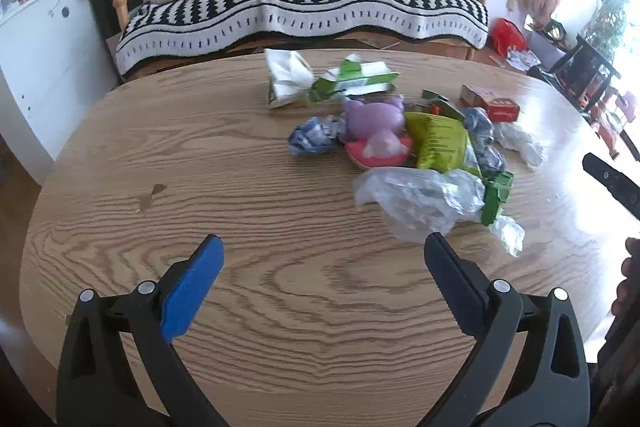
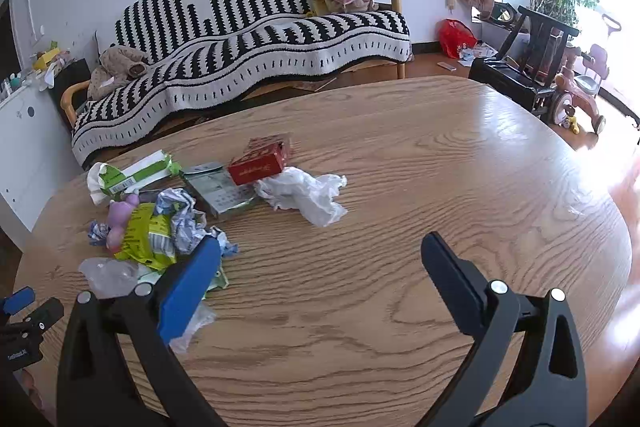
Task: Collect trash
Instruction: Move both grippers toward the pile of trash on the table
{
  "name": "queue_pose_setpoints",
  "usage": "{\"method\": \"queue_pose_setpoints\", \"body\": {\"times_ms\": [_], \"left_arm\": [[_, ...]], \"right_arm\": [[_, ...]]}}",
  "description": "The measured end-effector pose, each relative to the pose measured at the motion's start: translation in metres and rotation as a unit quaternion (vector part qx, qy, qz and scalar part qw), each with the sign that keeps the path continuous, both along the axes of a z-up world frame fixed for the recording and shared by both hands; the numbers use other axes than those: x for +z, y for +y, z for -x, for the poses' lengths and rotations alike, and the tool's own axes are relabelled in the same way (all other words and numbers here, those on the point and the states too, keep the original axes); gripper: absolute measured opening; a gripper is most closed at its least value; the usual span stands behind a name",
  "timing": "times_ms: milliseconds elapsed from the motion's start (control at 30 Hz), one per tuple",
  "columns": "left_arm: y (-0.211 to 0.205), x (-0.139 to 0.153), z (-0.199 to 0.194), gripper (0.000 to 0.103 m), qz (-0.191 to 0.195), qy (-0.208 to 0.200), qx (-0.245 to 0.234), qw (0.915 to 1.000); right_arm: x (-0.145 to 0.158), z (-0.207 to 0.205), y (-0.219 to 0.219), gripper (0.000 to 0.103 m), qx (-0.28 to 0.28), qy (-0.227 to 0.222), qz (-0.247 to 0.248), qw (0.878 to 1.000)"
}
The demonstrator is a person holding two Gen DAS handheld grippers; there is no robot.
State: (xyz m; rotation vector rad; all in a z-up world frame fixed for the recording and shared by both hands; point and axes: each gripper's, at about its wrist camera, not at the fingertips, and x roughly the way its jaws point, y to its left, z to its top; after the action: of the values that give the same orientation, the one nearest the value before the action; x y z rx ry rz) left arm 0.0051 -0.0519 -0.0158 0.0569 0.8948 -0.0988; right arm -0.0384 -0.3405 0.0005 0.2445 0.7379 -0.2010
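Trash pile (image 1: 412, 139) lies on the table (image 1: 200, 167) (sofa (image 1: 304, 7) behind).

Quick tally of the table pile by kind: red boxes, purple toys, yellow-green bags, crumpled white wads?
Red box: 1
Purple toy: 1
Yellow-green bag: 1
Crumpled white wad: 1
Total: 4

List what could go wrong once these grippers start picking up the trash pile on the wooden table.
1. The purple plush toy lies inside the pile and might be taken as trash.
2. The clear crumpled plastic bag is flimsy and could slip from the open left gripper.
3. The white crumpled tissue touches the red cardboard box, so grabbing one may drag the other.
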Motion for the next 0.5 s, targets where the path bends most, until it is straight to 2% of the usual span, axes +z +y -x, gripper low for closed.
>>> {"method": "queue_pose_setpoints", "body": {"times_ms": [233,367,500], "left_arm": [[-0.005,-0.006,-0.001,0.097,-0.015,0.008,-0.002,0.9999],[-0.005,-0.006,0.000,0.097,-0.014,0.000,-0.001,0.9999],[-0.006,-0.005,0.000,0.097,-0.012,-0.002,0.000,0.9999]], "right_arm": [[-0.001,0.003,-0.014,0.097,-0.014,-0.004,-0.030,0.999],[0.001,0.002,-0.010,0.097,-0.007,-0.012,-0.022,1.000],[0.001,0.000,-0.008,0.097,-0.006,0.002,-0.019,1.000]]}}
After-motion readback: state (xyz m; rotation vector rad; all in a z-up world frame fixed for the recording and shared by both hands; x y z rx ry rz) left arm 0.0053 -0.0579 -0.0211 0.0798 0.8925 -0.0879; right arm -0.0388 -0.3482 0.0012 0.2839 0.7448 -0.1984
